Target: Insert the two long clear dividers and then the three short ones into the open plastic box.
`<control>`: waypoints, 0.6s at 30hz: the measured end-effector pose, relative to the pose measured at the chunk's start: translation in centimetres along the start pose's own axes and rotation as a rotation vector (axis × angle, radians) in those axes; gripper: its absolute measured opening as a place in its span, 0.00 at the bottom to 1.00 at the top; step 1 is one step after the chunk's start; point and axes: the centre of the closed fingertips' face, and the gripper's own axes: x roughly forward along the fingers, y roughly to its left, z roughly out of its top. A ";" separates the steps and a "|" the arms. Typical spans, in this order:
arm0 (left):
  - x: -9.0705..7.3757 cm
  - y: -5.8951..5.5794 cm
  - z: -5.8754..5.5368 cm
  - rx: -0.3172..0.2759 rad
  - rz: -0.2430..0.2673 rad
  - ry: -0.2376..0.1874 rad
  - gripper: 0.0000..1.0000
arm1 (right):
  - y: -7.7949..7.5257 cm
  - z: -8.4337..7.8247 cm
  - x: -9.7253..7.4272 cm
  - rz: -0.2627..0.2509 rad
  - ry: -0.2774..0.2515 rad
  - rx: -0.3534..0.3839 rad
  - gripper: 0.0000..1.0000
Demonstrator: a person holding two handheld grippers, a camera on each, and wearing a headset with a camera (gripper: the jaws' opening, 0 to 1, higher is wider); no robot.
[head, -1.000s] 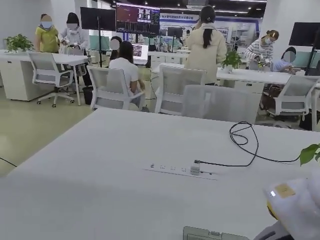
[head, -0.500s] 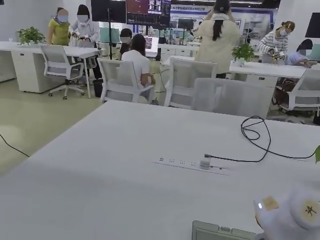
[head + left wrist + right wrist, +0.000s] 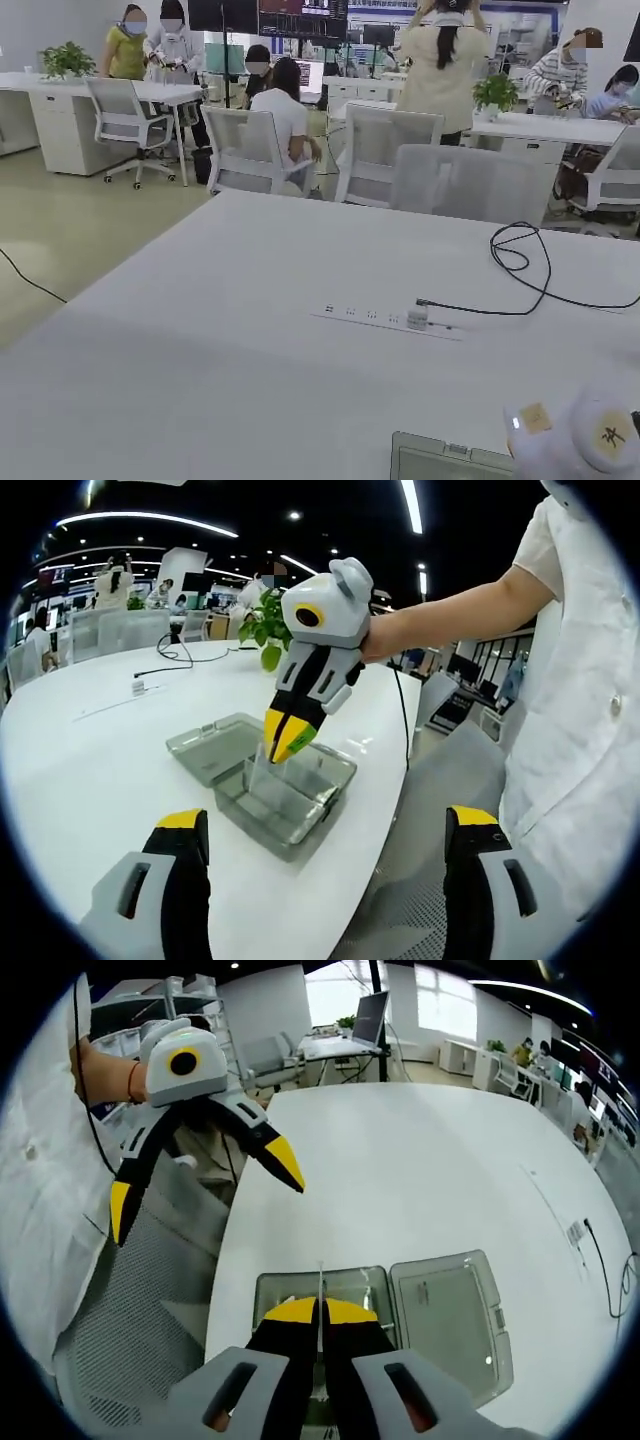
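1. Plastic box [image 3: 448, 462]: the head view catches a corner of it at the bottom edge, just left of the right gripper [image 3: 588, 440], whose jaws are out of sight from here. Against a second ago the whole room slides across the frame, which is the headset turning. Yet the gripper sits lower against the socket strip [image 3: 385, 318] than it did, so I take it that it has come down toward the box.
2. In the left gripper view the left gripper [image 3: 327, 825] has its jaws spread wide with nothing between them. Ahead of it, the right gripper's yellow tips are pressed together on a clear divider [image 3: 262, 772]. The sheet hangs straight below those tips, its lower edge down inside the tub. The lid [image 3: 205, 745] lies flat beside the tub.
3. In the right gripper view the jaws pinch the divider edge-on and upright, with the tub directly beneath the tips. The left gripper hangs up and off to the side, past the table edge, and is spread. I judge a divider is mid-insertion and not yet let go. Whether it sits in its slots, or is a long one, I cannot tell.
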 end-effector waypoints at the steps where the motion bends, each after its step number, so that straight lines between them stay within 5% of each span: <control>1: 0.0 0.0 0.0 0.000 0.000 0.000 1.00 | 0.1 0.0 0.1 0.000 0.001 -0.002 0.03; 18: 0.2 -0.1 -0.2 -0.011 -0.007 0.000 1.00 | 0.2 -0.4 2.8 0.003 0.056 -0.042 0.03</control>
